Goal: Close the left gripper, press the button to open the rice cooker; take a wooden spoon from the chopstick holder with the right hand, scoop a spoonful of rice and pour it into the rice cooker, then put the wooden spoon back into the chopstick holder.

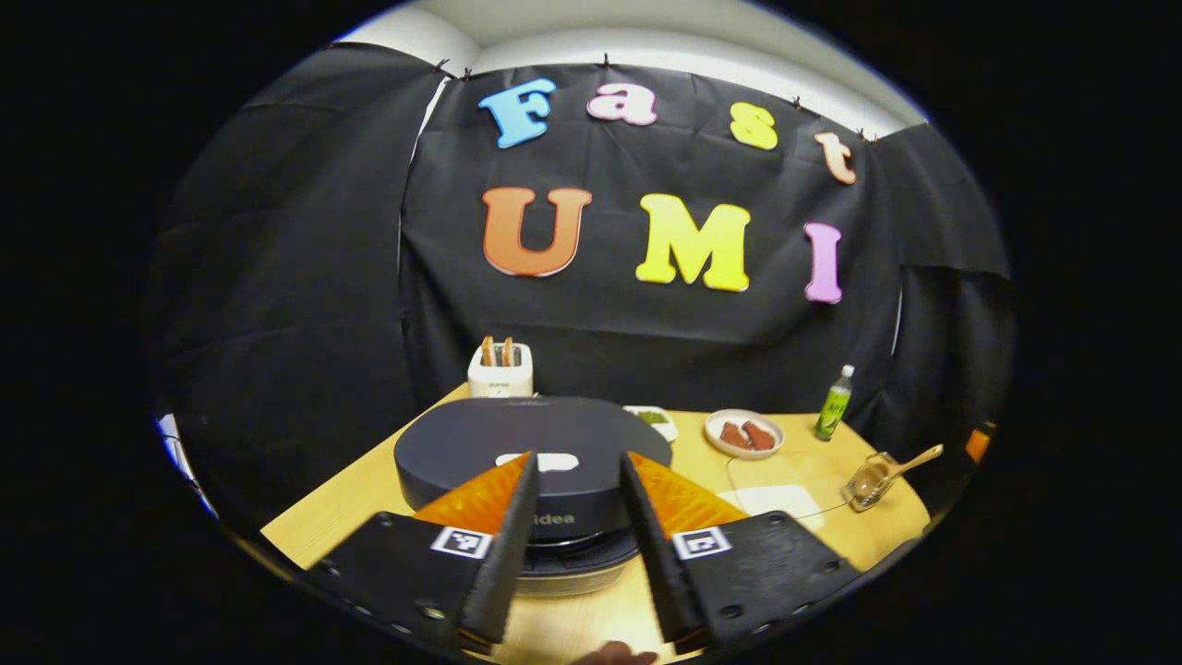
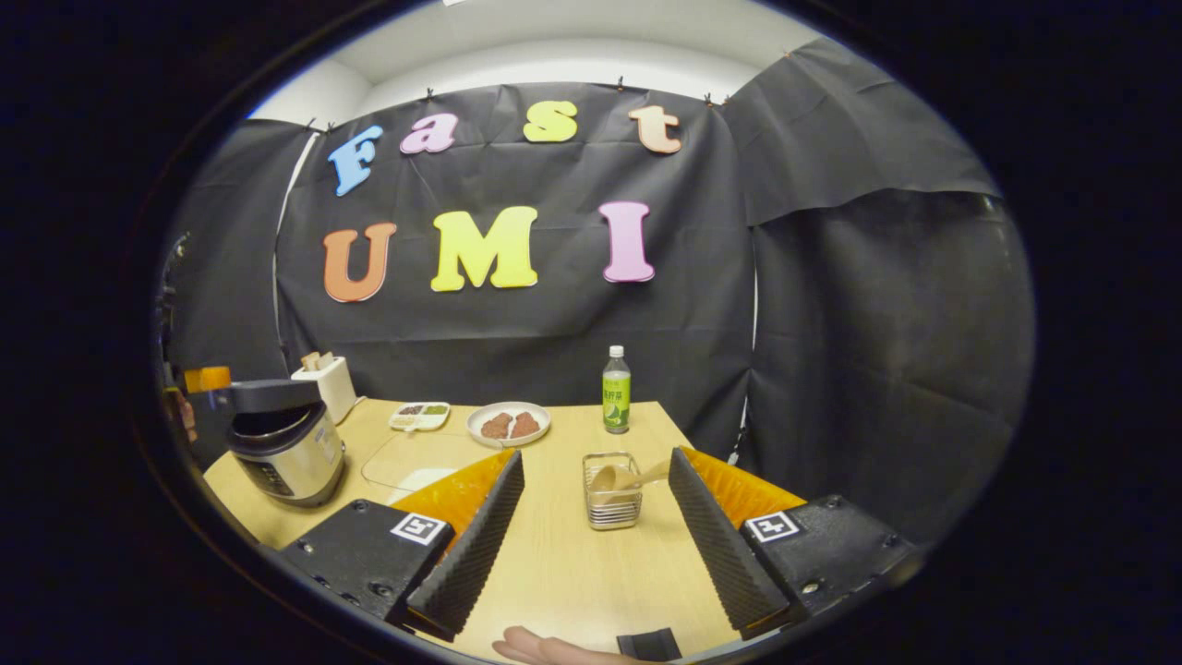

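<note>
We take the rice cooker [image 1: 533, 462] as our landmark. In the left gripper view it sits right in front of us on the wooden table [image 1: 360, 489], its dark round lid down and the pale button [image 1: 550, 461] on top showing between our fingers. The left gripper [image 1: 577, 471] hangs just over the lid with its fingers apart, gripping nothing; we cannot tell whether the tips touch the lid.

Behind the rice cooker stands a white toaster [image 1: 500, 368] with two slices of toast standing up out of its slots. Just past the cooker's far right edge lies a small white divided dish [image 1: 654, 420] with something green in it, and next to that a round plate [image 1: 743, 432] carrying two reddish-brown pieces. Farther right again stands a green bottle [image 1: 835, 402] with a white cap.

The chopstick holder [image 2: 612, 491], a wire basket, stands well to the right of the rice cooker, with the wooden spoon [image 2: 631, 478] in it, bowl down inside the basket and handle leaning out over the rim. In the right gripper view the right gripper [image 2: 596, 485] points at this holder, fingers spread wide and well short of it, holding nothing. A clear sheet [image 2: 420, 462] lies flat on the table between the cooker and the holder.
</note>
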Demonstrator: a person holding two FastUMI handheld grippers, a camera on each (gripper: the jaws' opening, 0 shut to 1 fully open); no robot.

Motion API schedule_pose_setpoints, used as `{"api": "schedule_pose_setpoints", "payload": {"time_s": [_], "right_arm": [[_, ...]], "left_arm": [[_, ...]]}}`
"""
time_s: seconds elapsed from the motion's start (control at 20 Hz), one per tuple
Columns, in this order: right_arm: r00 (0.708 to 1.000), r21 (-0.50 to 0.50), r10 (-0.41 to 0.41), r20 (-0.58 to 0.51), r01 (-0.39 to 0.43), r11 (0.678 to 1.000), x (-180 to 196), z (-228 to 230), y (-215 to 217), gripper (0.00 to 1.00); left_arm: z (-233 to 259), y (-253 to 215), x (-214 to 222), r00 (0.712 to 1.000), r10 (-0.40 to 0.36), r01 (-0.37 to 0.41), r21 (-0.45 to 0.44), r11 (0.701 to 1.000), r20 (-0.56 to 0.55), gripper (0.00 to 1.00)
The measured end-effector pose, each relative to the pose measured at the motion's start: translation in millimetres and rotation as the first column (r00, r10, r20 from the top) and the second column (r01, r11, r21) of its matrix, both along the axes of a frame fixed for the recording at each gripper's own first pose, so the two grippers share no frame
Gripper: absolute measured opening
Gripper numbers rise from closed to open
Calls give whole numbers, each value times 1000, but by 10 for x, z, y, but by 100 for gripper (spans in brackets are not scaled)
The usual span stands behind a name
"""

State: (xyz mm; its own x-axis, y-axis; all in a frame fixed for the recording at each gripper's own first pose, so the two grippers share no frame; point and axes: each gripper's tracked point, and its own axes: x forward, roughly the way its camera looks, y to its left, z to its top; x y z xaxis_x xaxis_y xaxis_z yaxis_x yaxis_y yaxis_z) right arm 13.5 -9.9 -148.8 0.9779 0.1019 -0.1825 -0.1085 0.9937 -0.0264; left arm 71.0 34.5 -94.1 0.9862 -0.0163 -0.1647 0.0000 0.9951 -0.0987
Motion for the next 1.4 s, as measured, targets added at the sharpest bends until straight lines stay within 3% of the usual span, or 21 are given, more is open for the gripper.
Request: {"api": "schedule_pose_setpoints", "payload": {"time_s": [0.1,0.3,0.35,0.4,0.8,1.4], "right_arm": [[1000,6,1,-2,-1,1000,-1,-24,3,100],[1000,17,1,-15,0,1000,4,-120,-6,99],[1000,17,-2,-18,2,1000,5,-146,-14,99],[1000,16,-4,-19,4,1000,15,-167,-30,100],[1000,71,-3,-3,3,997,156,-380,-169,99],[997,165,-74,-20,76,983,770,-1001,-586,99]], "left_arm": [[162,-3,-139,1000,15,-14,-20,1000,28,98],[466,-74,-431,995,20,-18,-22,1000,94,94],[498,-85,-499,995,23,-22,-16,1000,98,83],[509,-101,-559,994,22,-22,-1,1000,108,94],[617,-175,-990,982,41,-53,56,997,186,94],[508,-735,-1366,967,-58,33,105,994,247,94]]}}
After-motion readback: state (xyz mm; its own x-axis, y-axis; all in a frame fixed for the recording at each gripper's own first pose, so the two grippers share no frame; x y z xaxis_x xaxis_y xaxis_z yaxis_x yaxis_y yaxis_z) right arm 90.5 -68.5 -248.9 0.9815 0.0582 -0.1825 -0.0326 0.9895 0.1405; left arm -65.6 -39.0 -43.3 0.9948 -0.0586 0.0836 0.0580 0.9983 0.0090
